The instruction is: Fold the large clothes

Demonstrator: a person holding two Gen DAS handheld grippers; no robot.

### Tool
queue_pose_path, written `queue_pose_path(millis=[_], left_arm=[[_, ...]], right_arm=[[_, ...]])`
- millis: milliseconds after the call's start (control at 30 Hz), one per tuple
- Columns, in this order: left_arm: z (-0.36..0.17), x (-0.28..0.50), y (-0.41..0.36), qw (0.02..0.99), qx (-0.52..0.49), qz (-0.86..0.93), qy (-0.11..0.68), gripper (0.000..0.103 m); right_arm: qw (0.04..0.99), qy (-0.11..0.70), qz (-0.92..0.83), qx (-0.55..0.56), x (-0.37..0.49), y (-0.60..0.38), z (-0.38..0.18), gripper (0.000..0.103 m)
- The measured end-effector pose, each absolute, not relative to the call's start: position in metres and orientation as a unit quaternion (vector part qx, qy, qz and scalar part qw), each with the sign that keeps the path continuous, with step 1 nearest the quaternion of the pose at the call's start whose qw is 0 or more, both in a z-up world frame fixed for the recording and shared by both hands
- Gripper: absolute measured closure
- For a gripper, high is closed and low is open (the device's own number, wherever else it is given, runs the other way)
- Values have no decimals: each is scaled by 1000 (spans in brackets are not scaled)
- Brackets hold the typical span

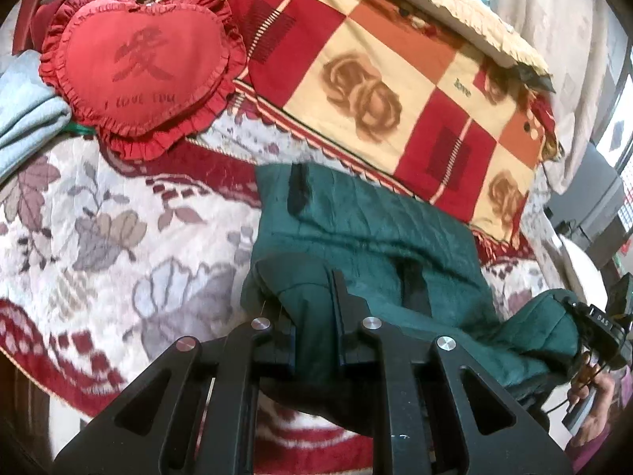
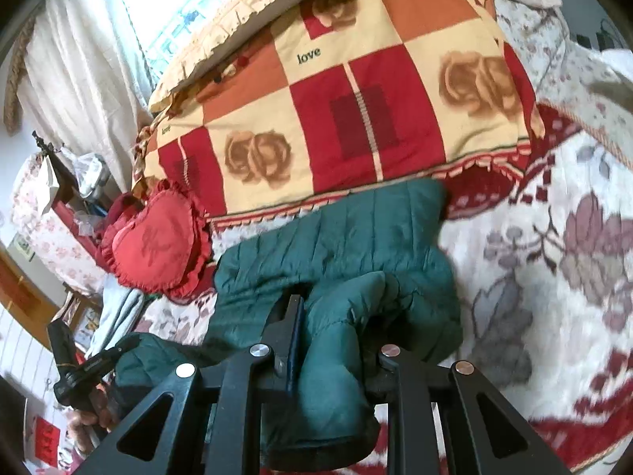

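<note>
A dark green quilted jacket (image 1: 376, 237) lies on the floral bedspread (image 1: 99, 237), its far edge by the checkered quilt. My left gripper (image 1: 312, 301) is shut on a fold of the jacket at its near left edge, green cloth bunched between the fingers. My right gripper (image 2: 336, 316) is shut on another bunched part of the jacket (image 2: 348, 237), near its right side. The right gripper also shows at the right edge of the left wrist view (image 1: 593, 328), holding green cloth. The left gripper shows at the lower left of the right wrist view (image 2: 91, 368).
A red, cream and orange checkered quilt (image 1: 376, 79) is piled behind the jacket. A red heart-shaped cushion (image 1: 142, 67) lies at the far left, with pale blue cloth (image 1: 27, 111) beside it. White curtains (image 2: 79, 59) hang behind the bed.
</note>
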State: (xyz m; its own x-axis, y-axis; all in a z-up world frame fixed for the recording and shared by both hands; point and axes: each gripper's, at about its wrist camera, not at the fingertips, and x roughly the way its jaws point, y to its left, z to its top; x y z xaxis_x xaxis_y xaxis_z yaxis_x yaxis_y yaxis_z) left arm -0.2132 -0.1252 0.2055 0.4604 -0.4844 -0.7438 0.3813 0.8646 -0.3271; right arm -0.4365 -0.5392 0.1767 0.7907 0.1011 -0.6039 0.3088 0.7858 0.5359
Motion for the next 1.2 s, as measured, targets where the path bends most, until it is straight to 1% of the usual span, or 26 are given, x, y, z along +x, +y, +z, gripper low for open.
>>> queue_pose_path(millis=[233,600,933,1200], left_arm=[[204,-182,-140,862,-60,-240,441,90],[196,-153,-164,869,-47,-230,434,90],[174,-110,-186,869,-41,-196,452,90],[153,-68,-203,863,-55,-170,472,90]], right_arm=[[891,318,-78,314,-404,-557,178,84],[886,329,-93,314,-375,-577,165,84],[876,351,-121,307,-335,-600,148,84],[870,359,-138,309,-297,-620,138,84]])
